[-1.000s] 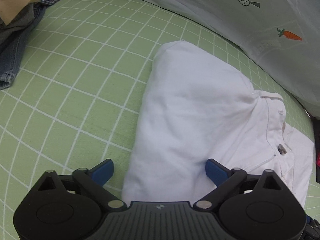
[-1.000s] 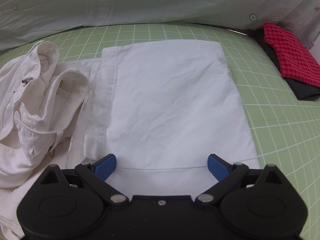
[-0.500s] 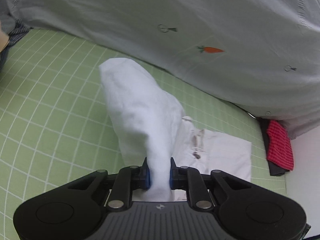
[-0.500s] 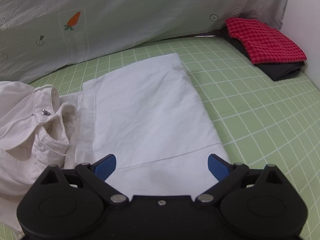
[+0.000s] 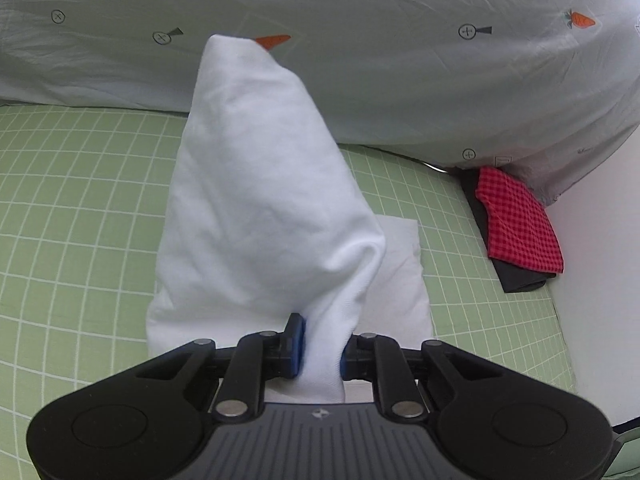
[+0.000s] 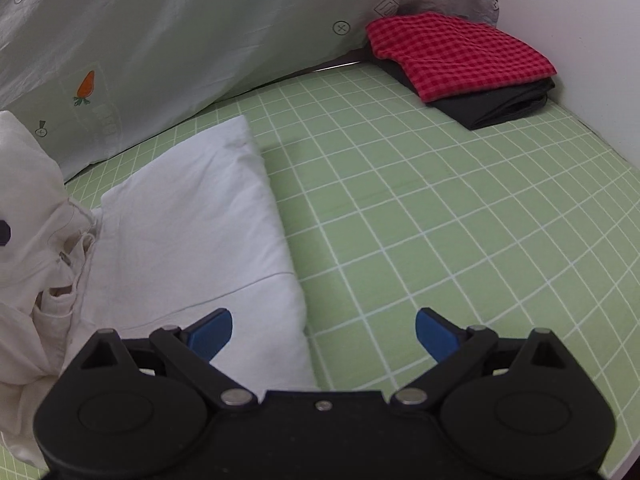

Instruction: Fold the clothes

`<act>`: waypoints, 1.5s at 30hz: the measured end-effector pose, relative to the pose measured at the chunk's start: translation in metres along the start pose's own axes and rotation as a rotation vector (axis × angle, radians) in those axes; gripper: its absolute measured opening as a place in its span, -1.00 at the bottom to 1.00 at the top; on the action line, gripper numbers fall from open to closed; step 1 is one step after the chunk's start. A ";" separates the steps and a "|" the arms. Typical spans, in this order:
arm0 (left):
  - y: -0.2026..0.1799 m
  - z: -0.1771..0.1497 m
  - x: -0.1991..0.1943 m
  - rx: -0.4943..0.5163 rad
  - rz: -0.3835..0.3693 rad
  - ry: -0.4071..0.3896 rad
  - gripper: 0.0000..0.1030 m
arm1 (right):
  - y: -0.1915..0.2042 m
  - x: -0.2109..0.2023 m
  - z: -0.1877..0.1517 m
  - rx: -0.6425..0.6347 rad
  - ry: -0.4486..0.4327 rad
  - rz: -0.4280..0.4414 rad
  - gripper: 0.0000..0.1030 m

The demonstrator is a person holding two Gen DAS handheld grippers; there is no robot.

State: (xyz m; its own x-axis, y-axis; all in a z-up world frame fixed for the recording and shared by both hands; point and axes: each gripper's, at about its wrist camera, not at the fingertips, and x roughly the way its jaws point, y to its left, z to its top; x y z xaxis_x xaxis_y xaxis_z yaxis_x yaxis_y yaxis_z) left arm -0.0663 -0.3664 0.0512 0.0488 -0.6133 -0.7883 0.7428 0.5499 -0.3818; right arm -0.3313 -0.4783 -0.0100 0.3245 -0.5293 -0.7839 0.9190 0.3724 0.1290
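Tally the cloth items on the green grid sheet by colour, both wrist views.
White: 1, the white garment pinched in the left gripper, its flat part under the open right gripper
Red checked: 1, the red checked cloth
Black: 1, the black cloth beneath it
Total: 3

A light green sheet (image 6: 440,208) with a white grid pattern covers the surface across the lower half of both views. Behind it, filling the upper part of the frames, rises a pale, wrinkled cloth (image 5: 380,60) printed with small orange carrots (image 6: 86,84) and circled symbols. A plain white wall (image 6: 580,12) stands at the right edge, in the upper right corner of the right wrist view, under soft, even light
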 end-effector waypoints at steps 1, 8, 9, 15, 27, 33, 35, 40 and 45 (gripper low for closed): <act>-0.003 0.001 0.008 -0.003 0.003 0.011 -0.65 | -0.007 0.003 0.002 0.007 0.002 0.001 0.93; 0.003 0.004 0.070 -0.140 0.002 0.142 -0.59 | -0.034 0.040 0.029 0.052 0.023 0.004 0.93; 0.005 0.004 0.077 -0.159 0.002 0.154 -0.59 | -0.034 0.047 0.033 0.056 0.030 0.005 0.93; 0.016 0.007 0.099 -0.258 -0.003 0.188 -0.52 | -0.018 0.072 0.042 0.020 0.063 0.047 0.93; 0.005 0.008 0.040 -0.250 -0.186 0.041 0.86 | 0.016 0.031 0.050 -0.114 -0.025 0.073 0.93; 0.027 0.002 0.006 -0.107 0.077 -0.036 0.97 | 0.040 0.009 0.060 -0.138 -0.056 0.202 0.93; 0.041 -0.004 0.001 -0.080 0.140 -0.034 0.98 | 0.052 0.005 0.064 -0.142 -0.041 0.244 0.94; 0.084 -0.019 -0.009 -0.105 0.237 -0.007 0.98 | 0.085 0.010 0.063 -0.185 0.024 0.348 0.96; 0.108 -0.036 0.011 -0.169 0.255 0.071 0.98 | 0.114 0.029 0.057 -0.213 0.119 0.408 0.96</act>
State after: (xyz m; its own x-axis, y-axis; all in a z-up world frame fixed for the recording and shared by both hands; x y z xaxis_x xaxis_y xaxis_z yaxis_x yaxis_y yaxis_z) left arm -0.0096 -0.2939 -0.0163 0.1676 -0.4057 -0.8985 0.5911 0.7707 -0.2377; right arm -0.2047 -0.4943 0.0163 0.6102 -0.2210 -0.7608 0.6517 0.6861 0.3234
